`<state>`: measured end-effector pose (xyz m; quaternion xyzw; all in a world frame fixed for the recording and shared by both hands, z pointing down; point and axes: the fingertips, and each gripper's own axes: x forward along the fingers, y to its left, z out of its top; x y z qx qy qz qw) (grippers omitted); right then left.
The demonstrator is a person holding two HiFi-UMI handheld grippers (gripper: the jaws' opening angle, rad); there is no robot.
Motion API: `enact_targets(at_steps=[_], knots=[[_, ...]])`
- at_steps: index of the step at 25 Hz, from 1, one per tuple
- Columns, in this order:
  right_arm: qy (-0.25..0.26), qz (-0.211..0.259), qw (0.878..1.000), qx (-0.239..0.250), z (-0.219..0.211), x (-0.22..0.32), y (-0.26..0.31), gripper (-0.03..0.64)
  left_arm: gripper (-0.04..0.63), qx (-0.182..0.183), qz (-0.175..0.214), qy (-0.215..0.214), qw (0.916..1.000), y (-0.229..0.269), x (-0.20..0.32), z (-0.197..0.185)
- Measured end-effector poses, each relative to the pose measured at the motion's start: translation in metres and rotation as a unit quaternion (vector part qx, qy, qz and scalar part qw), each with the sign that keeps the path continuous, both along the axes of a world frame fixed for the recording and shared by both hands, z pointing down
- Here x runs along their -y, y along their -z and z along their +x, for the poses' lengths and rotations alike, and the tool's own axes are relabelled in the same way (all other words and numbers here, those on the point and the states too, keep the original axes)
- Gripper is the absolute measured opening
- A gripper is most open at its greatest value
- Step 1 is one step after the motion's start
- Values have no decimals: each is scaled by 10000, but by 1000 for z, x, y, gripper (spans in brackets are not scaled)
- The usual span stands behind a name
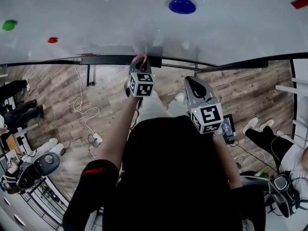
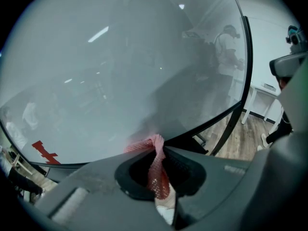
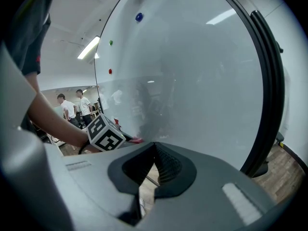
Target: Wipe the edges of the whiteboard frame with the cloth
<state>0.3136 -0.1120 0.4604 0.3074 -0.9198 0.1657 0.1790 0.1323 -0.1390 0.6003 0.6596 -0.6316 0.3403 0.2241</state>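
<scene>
The whiteboard (image 1: 106,18) fills the top of the head view, its black frame (image 1: 101,60) running along the lower edge. A pink mesh cloth (image 2: 157,170) is clamped in my left gripper (image 2: 156,150), and its bunched tip presses against the frame's bottom edge (image 2: 219,123). From the head camera the left gripper (image 1: 140,65) sits right at the frame, with the cloth (image 1: 139,58) showing above it. My right gripper (image 1: 192,82) hovers a little to the right and below the frame, shut and holding nothing (image 3: 155,146). The right gripper view also catches the cloth (image 3: 136,140) and the curved frame (image 3: 269,81).
Blue (image 1: 182,6), green (image 1: 8,25) and red (image 1: 52,40) magnets stick to the board, plus red tape marks (image 1: 301,3). Below, a cable and power strip (image 1: 96,138) lie on the wooden floor. The board's stand leg (image 1: 89,75) is at left. People sit at both sides.
</scene>
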Motion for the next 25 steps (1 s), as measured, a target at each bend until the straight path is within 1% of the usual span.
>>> enact_targets(at_steps=[6, 10, 16, 25], knots=[[80, -22, 10000, 16, 12, -3, -3, 2, 25, -14, 57, 39, 10000, 2, 1, 17], [48, -25, 10000, 21, 26, -4, -2, 2, 25, -15, 96, 36, 9999, 4, 3, 33], [-5, -41, 10000, 23, 40, -3, -10, 2, 23, -13, 105, 14, 9999, -3, 4, 46], [13, -52, 10000, 29, 43, -2, -7, 2, 25, -54, 102, -37, 9999, 1, 9, 59]])
